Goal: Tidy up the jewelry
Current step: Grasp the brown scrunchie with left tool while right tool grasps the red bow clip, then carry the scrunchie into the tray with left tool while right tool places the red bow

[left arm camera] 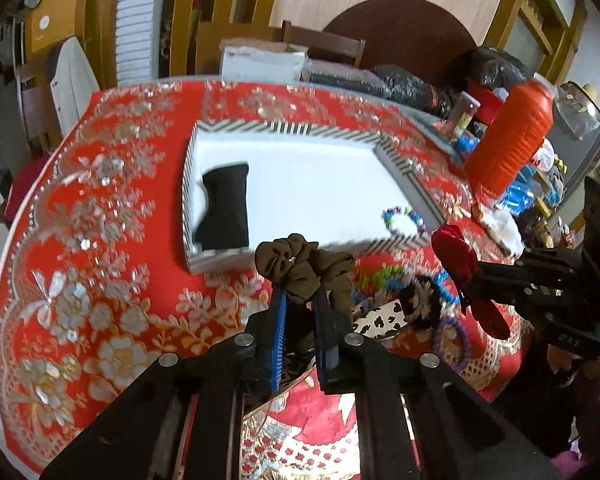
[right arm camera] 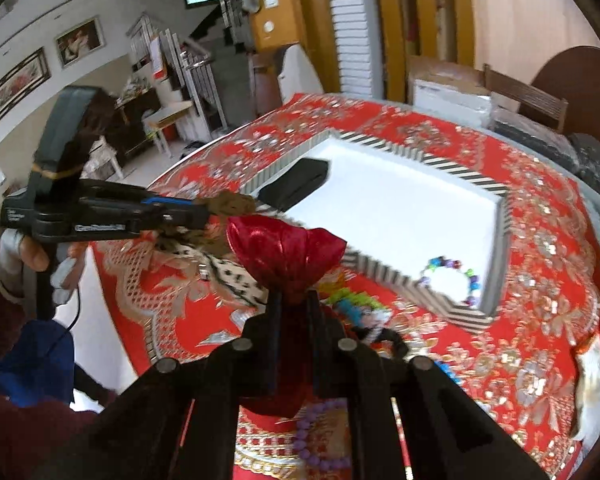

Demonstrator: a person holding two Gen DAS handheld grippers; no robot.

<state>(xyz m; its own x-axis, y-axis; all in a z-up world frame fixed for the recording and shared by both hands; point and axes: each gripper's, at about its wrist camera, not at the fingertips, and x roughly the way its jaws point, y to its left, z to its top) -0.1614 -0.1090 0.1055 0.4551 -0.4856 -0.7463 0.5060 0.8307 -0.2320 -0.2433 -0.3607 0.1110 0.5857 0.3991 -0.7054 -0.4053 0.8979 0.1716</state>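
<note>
My left gripper (left arm camera: 300,296) is shut on a brown scrunchie (left arm camera: 304,268) and holds it above the red tablecloth, just short of the striped tray (left arm camera: 284,128). A shiny red scrunchie (right arm camera: 286,258) sticks up from my right gripper (right arm camera: 294,294), which is shut on it. Seen from the left wrist, the right gripper (left arm camera: 470,280) hangs at the right with the red scrunchie (left arm camera: 458,254). Inside the white tray lie a black cushion (left arm camera: 224,206) and a coloured bead bracelet (left arm camera: 404,220). A heap of bracelets (left arm camera: 420,300) and a spotted band (left arm camera: 380,320) lies on the cloth beneath the grippers.
An orange ribbed bottle (left arm camera: 510,136) stands at the table's right edge among bags and clutter (left arm camera: 412,84). A purple bead bracelet (right arm camera: 320,436) lies near the table's front. A hand (right arm camera: 32,254) holds the left gripper (right arm camera: 208,212). Chairs and boxes stand behind the table.
</note>
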